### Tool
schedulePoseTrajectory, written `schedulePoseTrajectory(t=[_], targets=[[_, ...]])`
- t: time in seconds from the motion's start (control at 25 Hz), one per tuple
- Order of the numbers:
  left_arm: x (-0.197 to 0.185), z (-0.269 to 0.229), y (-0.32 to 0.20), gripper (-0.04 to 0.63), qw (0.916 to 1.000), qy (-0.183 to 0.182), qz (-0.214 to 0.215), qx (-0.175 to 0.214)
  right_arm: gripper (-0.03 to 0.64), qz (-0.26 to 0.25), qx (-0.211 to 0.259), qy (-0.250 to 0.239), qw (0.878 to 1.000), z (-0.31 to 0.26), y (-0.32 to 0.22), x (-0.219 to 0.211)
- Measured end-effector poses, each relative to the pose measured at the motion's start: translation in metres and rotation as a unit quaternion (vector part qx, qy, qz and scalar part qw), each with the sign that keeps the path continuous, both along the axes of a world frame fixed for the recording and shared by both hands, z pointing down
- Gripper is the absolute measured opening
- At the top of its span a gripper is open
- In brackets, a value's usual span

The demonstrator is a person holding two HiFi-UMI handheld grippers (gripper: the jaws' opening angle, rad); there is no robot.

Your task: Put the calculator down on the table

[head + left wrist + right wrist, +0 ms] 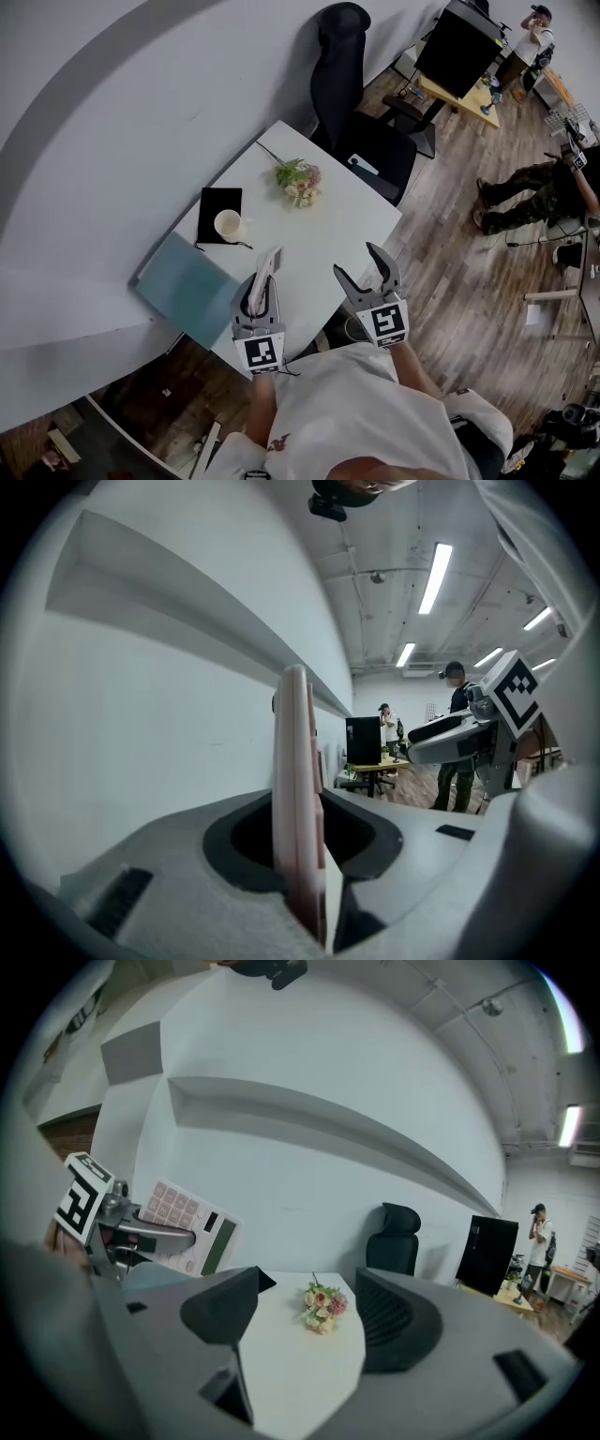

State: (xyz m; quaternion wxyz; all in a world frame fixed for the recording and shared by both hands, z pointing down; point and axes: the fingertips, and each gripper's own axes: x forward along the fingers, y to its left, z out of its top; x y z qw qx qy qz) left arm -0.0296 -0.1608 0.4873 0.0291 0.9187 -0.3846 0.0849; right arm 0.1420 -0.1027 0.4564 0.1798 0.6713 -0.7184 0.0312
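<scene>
My left gripper (264,277) is shut on a pale pink calculator (263,278), held on edge above the near part of the white table (347,225). In the left gripper view the calculator (298,789) stands as a thin upright slab clamped between the jaws. The right gripper view shows the calculator's (187,1227) keys and green screen at the left, held by the left gripper (141,1232). My right gripper (368,270) hovers open over the table's near right edge, nothing between its fingers. In its own view the right gripper (309,1335) frames bare tabletop.
A small flower bunch (299,181) lies mid-table. A white cup (228,225) sits on a black notebook (219,215) at the left, beside a teal folder (190,285). A black office chair (352,103) stands behind the table. People stand and sit at the far right.
</scene>
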Motion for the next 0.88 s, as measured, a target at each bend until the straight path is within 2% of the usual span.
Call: schedulePoseTrajectory(t=[0.2,0.44,0.88], targets=[[0.001,0.012,-0.003,0.101,1.0,-0.002,0.002,0.003,0.328,-0.012,-0.004,0.004,1.0,0.008,-0.006,0.0],[0.006,0.03,-0.007,0.101,0.9999,-0.006,-0.004,-0.015,0.327,-0.048,-0.02,0.0,0.999,0.023,-0.024,-0.007],[0.03,0.069,-0.014,0.101,0.9965,-0.024,-0.038,-0.071,0.321,-0.118,-0.051,-0.019,0.992,0.055,-0.059,0.005]])
